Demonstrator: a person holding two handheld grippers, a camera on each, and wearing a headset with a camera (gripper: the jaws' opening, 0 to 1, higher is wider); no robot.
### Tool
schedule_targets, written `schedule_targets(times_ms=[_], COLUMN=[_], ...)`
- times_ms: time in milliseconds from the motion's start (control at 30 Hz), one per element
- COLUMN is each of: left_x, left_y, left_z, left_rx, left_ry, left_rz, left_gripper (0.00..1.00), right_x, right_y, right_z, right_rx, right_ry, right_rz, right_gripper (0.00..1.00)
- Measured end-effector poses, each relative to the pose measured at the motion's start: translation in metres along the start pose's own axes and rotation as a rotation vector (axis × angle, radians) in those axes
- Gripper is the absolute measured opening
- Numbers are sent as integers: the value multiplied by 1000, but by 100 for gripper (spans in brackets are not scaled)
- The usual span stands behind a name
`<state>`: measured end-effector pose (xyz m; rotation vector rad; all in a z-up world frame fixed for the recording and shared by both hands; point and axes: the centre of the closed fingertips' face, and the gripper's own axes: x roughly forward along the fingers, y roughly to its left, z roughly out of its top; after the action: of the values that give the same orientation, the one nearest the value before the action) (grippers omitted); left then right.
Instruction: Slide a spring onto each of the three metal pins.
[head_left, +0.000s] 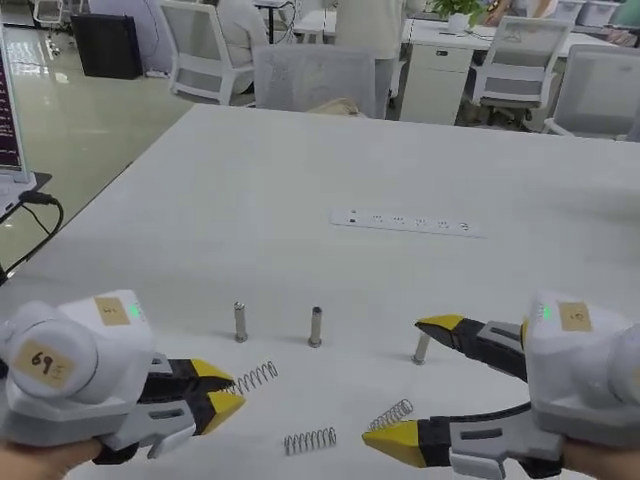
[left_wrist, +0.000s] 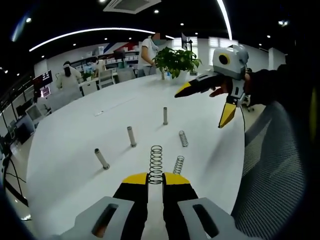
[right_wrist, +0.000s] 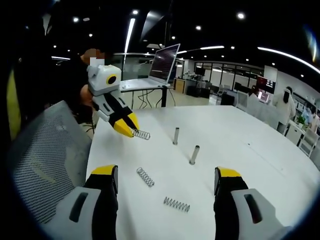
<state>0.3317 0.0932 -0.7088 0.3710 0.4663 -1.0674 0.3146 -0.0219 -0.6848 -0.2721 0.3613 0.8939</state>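
No pin wears a spring yet: one spring is pinched, nothing is threaded.

In the head view my left gripper (head_left: 226, 390), at the lower left of the frame, has its jaws pressed onto one end of the held spring (head_left: 255, 377), which sticks out toward the centre, low over the table (head_left: 300, 170). My right gripper (head_left: 412, 383), at the lower right, has its jaws spread wide and carries nothing. I count three pins standing bare in a row across the middle: the left pin (head_left: 240, 321), the middle pin (head_left: 316, 327) and the right pin (head_left: 421, 347), the last just beside the right gripper's upper tip. I count three springs too: the held one, the bottom spring (head_left: 310, 440) lying at bottom centre, and the right spring (head_left: 392, 413) lying near the right gripper's lower tip. By my reckoning all three placements are left to do.
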Motion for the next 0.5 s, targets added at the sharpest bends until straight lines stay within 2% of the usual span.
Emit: schedule_targets(times_ms=[367, 500], left_x=[-1, -1], left_y=[-9, -13], left_z=[4, 7], left_rx=[22, 35], left_ry=[-10, -15], left_rz=[-29, -43], left_gripper=[2, 2], right_x=[11, 14], right_y=[10, 15], right_z=[11, 13], right_rx=[-13, -21], right_ry=[-16, -21], right_rz=[50, 70], right_gripper=[68, 62])
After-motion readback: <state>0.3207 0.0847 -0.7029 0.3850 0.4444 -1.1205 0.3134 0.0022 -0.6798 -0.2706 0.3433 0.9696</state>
